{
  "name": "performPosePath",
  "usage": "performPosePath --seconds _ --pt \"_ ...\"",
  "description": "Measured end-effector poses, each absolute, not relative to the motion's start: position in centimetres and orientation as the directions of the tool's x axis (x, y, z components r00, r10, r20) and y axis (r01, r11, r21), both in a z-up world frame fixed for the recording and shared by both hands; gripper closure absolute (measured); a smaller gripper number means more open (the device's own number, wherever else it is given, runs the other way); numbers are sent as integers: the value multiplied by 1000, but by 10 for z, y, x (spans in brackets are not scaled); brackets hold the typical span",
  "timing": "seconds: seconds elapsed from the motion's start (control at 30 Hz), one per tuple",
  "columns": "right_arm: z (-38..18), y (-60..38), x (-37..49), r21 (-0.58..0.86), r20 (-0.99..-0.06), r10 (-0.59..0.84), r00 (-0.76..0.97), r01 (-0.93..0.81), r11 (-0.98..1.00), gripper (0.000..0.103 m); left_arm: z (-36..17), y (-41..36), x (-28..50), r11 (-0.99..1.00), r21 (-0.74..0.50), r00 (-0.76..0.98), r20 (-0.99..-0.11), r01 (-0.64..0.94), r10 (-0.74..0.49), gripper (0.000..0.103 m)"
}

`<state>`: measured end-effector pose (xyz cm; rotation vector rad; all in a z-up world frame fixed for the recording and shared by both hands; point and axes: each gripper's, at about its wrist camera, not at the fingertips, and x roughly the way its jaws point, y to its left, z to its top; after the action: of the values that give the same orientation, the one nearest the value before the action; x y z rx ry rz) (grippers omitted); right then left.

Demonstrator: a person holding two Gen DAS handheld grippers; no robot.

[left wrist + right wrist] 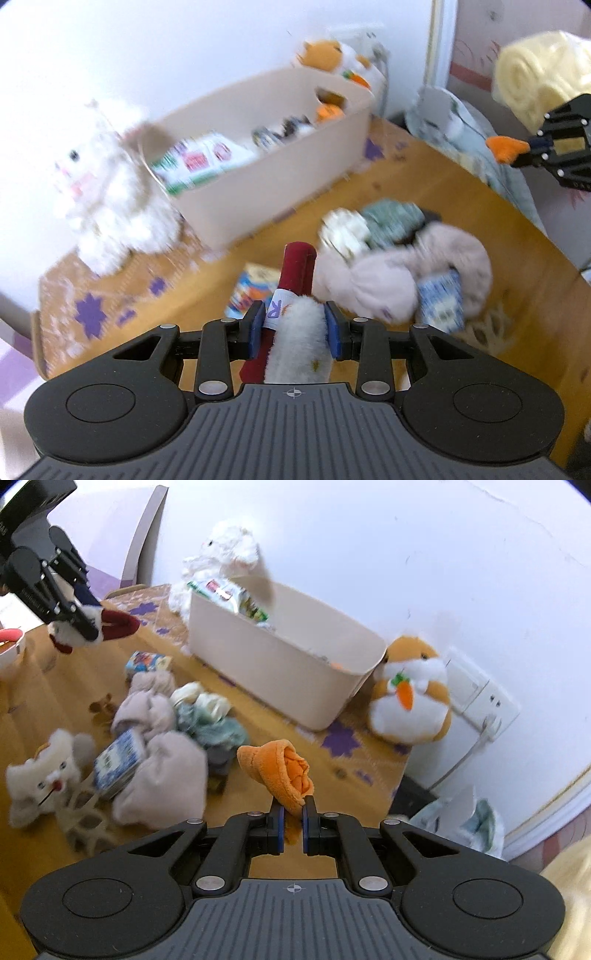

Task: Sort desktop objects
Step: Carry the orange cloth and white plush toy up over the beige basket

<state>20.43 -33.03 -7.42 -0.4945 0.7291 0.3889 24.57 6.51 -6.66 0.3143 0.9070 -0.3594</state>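
Left gripper [294, 329] clamps a red-and-white plush toy [295, 295]; right gripper [293, 825] pinches an orange plush piece [280, 771]; cream bin [280, 657] upper centre, clothes heap [166, 738] left below it.

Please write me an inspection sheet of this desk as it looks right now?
Surface: wooden desk, partly under a purple-flowered mat.
Job's things: beige bin already holding packets; red and white plush toy; orange plush piece.
Clutter: pile of pinkish cloth with a blue packet and greenish fabric; white plush cat; small carton; white plush animal and hamster plush flank the bin.
Grippers: left gripper shut on the red and white toy; right gripper shut on the orange piece; both held above the desk.
Cables: nothing seen.
Surroundings: white wall, wall socket.
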Motion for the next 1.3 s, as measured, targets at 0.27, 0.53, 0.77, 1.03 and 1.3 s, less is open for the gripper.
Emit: performPosePath --seconds 0.27,0.53,0.77,1.03,1.3 --pt "-57 -333 246 -314 -648 158 745 -450 836 94 -30 69 293 917 124 639 -752 378 -162 68" --pt "-47 -324 284 -356 -618 141 774 -435 827 94 -16 53 335 930 100 659 -732 354 -172 68" --pt "-37 -314 328 -383 -595 129 793 -421 822 94 -16 39 367 945 88 674 -721 316 -158 68" --pt "-33 -298 393 -264 -609 136 781 -362 894 94 -24 31 409 986 65 707 -704 153 -63 68" --pt "-51 -271 434 -158 -644 159 748 -334 929 94 -42 36 439 1000 26 695 -719 12 10 68"
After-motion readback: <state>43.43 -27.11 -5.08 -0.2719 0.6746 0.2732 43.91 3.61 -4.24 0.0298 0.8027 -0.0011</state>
